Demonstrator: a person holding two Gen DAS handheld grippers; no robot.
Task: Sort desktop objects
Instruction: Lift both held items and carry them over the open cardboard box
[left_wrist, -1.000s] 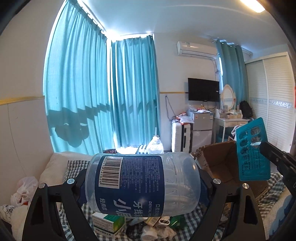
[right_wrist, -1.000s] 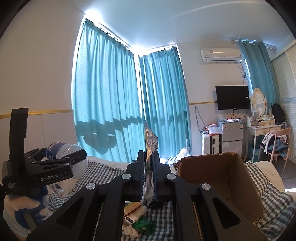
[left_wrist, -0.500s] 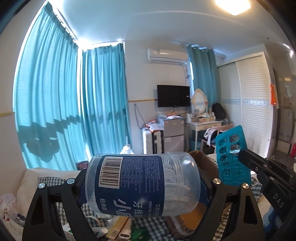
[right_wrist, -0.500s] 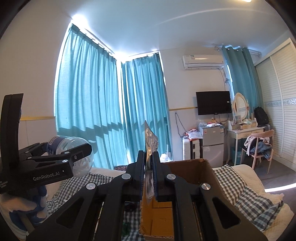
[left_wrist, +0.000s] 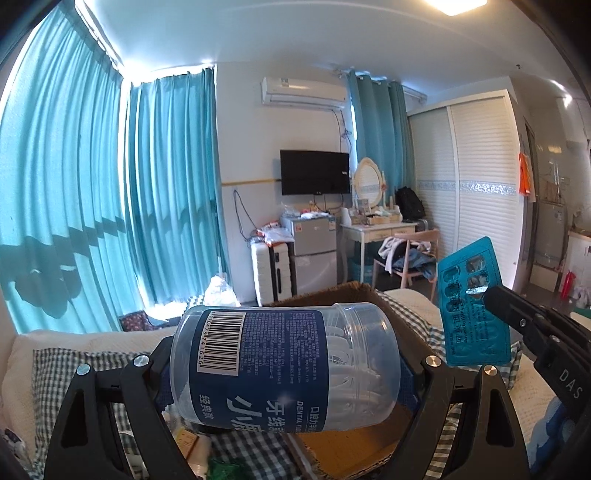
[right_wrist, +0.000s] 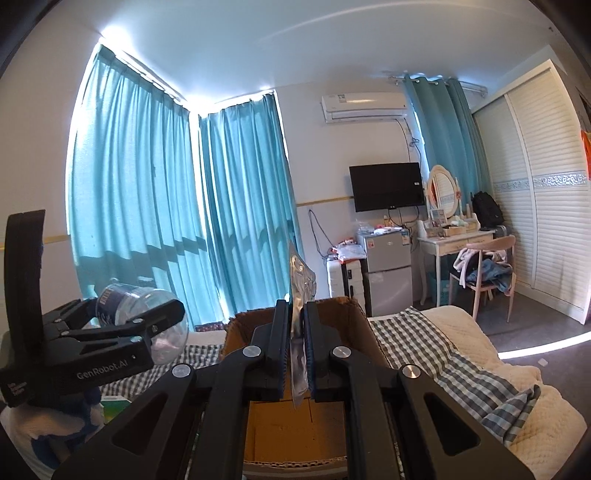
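Note:
My left gripper (left_wrist: 288, 365) is shut on a clear dental floss jar (left_wrist: 284, 365) with a dark blue label, held sideways in the air. It shows at the left of the right wrist view (right_wrist: 140, 317). My right gripper (right_wrist: 295, 347) is shut on a teal blister pack (right_wrist: 297, 295), seen edge-on, above the open cardboard box (right_wrist: 332, 421). The blister pack (left_wrist: 472, 306) and the right gripper (left_wrist: 495, 295) show at the right of the left wrist view, above the box (left_wrist: 354, 443).
The box stands on a bed with a checked cloth (right_wrist: 417, 347) and a cream quilt (right_wrist: 498, 369). Small loose items (left_wrist: 199, 450) lie on the cloth left of the box. A green carton (right_wrist: 114, 404) lies at the left.
Both grippers have swung right with their loads. The box now sits directly under the right gripper, and more of the room's right side is in view.

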